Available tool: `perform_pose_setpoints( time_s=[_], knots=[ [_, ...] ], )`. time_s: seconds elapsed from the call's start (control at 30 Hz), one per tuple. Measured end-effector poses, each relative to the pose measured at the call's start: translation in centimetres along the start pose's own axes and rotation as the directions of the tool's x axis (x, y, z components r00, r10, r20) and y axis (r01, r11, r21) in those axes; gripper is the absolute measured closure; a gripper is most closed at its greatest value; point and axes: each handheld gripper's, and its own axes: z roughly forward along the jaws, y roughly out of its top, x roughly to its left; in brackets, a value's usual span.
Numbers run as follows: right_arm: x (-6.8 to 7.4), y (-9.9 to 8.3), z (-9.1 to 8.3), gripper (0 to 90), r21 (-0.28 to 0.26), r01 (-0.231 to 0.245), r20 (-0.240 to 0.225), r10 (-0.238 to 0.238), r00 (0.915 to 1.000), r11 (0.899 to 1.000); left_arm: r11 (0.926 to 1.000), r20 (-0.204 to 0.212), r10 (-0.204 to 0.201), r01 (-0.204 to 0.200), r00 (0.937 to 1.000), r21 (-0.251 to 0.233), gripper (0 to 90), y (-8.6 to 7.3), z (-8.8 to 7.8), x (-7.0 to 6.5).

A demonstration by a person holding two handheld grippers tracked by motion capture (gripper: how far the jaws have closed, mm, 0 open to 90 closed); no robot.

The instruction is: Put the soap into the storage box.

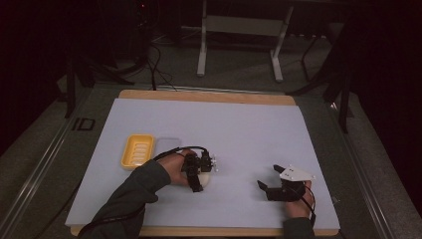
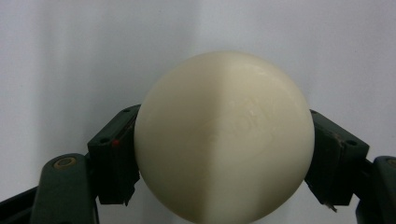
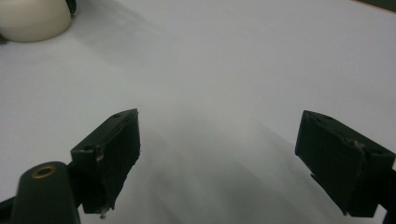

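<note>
A round cream bar of soap [image 2: 224,140] lies on the white mat, near the middle of the table in the high view [image 1: 206,181]. My left gripper [image 2: 224,158] reaches down over it [image 1: 200,177], with a black pad against each side of the bar. My right gripper [image 1: 267,176] rests low on the mat to the right, jaws wide apart and nothing between them [image 3: 233,154]. The soap [image 3: 32,18] sits at the top left corner of the right gripper view, well away from those jaws.
A yellow ribbed soap dish [image 1: 138,150] sits on the mat left of the left hand, with a clear flat piece [image 1: 168,143] beside it. The white mat [image 1: 239,124] covers a wooden table [image 1: 209,96]. Beyond the table are metal stand legs [image 1: 201,55] and cables.
</note>
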Motion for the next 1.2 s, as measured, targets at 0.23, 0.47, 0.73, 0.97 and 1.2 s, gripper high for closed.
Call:
perform_pose_setpoints(
  time_s=[0.23, 0.47, 0.73, 0.97, 1.2],
  knots=[
    [0.00, 0.00, 0.00, 13.9, 0.001, 0.001, 0.001, -0.001, 1.0000, 1.000, 0.9987, 0.007, 0.024, -0.024, 0.9997, 0.044, 23.7, 0.51, 0.01, 0.16],
    [0.02, 0.01, 0.01, 13.9, 0.002, 0.002, 0.001, -0.002, 1.0000, 1.000, 0.9974, 0.013, 0.031, -0.032, 0.9994, 0.065, 23.7, 0.76, 0.04, 0.19],
    [0.01, 0.00, 0.01, 13.9, 0.001, 0.002, 0.000, -0.002, 1.0000, 1.000, 0.9950, 0.017, 0.044, -0.045, 0.9989, 0.089, 24.0, 0.98, 0.05, 0.14],
    [0.02, 0.01, 0.01, 13.9, 0.001, 0.004, 0.000, -0.004, 1.0000, 1.000, 0.9935, 0.018, 0.054, -0.056, 0.9984, 0.100, 24.2, 1.00, 0.02, 0.15],
    [0.03, 0.00, 0.00, 13.9, 0.000, 0.003, 0.000, -0.003, 1.0000, 1.000, 0.9919, 0.012, 0.056, -0.057, 0.9983, 0.113, 24.3, 0.81, -0.05, 0.27]
  ],
)
